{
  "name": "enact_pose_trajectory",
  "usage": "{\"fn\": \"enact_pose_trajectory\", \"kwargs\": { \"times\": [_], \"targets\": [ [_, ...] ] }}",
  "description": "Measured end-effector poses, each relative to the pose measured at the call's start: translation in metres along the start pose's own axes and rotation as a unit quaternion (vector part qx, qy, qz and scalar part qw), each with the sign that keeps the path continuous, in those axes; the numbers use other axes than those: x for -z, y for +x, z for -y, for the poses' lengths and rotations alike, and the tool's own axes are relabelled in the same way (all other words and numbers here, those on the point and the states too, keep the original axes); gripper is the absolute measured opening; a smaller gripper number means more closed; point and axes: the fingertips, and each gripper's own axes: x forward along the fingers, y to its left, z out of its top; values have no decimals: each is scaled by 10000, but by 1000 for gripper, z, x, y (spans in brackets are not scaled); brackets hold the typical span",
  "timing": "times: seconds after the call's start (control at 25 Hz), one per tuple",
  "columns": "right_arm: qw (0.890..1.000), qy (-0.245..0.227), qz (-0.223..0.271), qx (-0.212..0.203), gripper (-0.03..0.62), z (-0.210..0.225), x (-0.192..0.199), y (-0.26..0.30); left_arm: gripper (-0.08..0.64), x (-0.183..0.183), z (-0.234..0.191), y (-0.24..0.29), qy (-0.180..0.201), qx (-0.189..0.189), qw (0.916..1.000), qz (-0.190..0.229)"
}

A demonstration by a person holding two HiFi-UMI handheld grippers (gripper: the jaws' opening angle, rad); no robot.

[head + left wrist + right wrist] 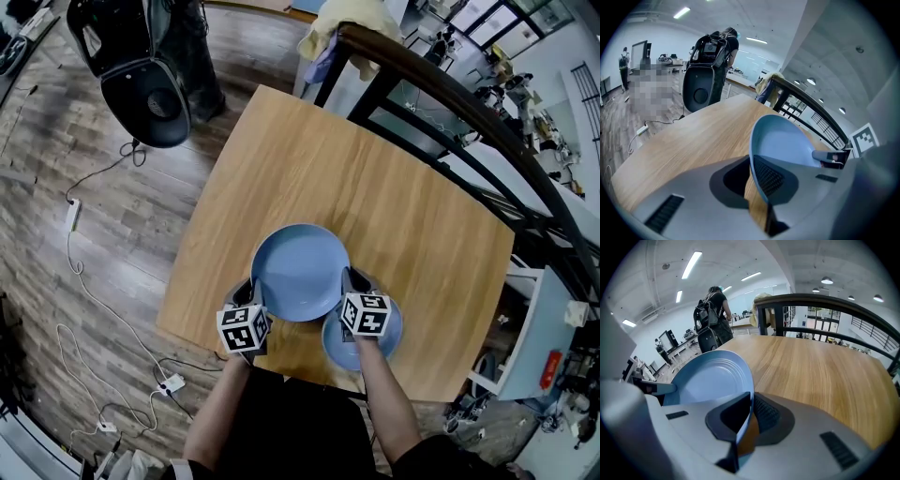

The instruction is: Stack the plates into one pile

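Left claw and right claw pinch opposite rims of the blue plate. It is likely stiff, slick and breakable, so rim holds suit it. The second plate lies just beside it.

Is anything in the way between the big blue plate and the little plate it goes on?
Nothing visible does. The left gripper and right gripper hold the big plate just beside the small plate, whose showing part is bare.

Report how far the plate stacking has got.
Nothing is stacked yet. In hand: the left gripper and right gripper each clamp a rim of the big blue plate above the table. Remaining: join it with the smaller blue plate lying by the near edge.
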Motion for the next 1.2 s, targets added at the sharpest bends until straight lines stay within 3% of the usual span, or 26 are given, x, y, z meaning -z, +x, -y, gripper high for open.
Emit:
{"fn": "enact_pose_trajectory", "kwargs": {
  "times": [1.2],
  "targets": [
    [9990, 232, 371, 19, 43, 21, 37, -78, 41, 34, 48, -49, 339, 130, 9992, 166]
  ]
}}
